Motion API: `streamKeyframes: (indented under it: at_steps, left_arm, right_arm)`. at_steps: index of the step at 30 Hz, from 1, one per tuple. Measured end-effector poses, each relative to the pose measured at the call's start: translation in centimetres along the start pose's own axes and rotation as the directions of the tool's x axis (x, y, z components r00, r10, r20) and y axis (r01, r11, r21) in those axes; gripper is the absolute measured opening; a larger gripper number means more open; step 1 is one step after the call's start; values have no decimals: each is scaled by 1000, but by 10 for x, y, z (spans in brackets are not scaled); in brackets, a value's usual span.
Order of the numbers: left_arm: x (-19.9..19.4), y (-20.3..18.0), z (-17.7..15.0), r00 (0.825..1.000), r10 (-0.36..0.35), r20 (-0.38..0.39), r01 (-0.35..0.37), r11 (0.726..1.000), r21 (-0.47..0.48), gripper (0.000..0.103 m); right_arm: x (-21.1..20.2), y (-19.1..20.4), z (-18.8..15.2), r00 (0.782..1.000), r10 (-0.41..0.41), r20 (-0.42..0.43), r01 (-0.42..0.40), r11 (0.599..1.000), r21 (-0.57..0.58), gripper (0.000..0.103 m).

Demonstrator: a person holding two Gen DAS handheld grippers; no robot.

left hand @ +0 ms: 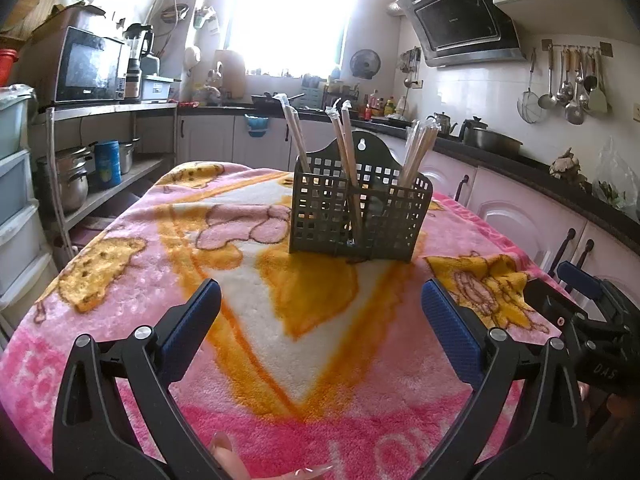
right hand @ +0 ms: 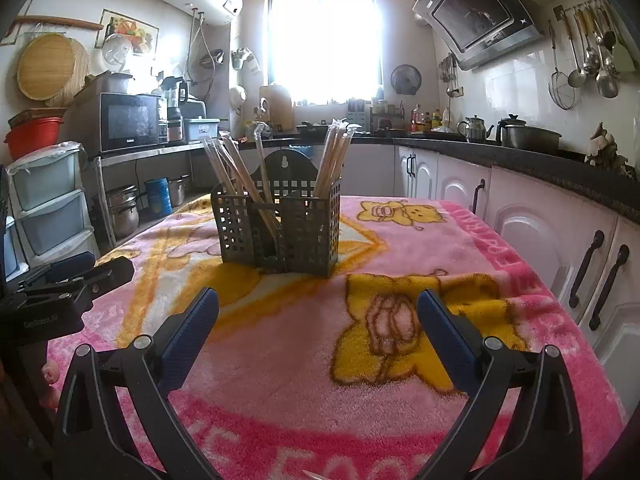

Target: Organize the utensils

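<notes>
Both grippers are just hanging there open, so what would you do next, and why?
Probably pull both back: the wrapped chopsticks all stand in the holder, nothing lies loose on the blanket, and the left hand-held gripper and right hand-held gripper hold nothing.

Left gripper [left hand: 320, 320] fingers [left hand: 452, 328] spread wide over the blanket [left hand: 248, 280]. At twelve o'clock stands the caddy [left hand: 360, 216], wrapped chopsticks [left hand: 344, 140] upright in it. Right gripper [left hand: 592, 312] at three o'clock.
</notes>
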State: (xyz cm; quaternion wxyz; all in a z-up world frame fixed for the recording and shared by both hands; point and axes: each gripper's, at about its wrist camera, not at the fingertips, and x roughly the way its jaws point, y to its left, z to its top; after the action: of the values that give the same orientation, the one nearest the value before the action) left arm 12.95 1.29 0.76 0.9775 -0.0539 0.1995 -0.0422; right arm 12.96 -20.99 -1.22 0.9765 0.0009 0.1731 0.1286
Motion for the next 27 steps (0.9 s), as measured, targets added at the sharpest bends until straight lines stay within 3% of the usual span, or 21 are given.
streamKeyframes:
  at_steps: [27]
  left_arm:
    - [1,2,-1,1000,-2,-4,2,1000,-4,92]
  right_arm:
    - [0,0,-1,1000,1,-3,-1,1000,-1,97]
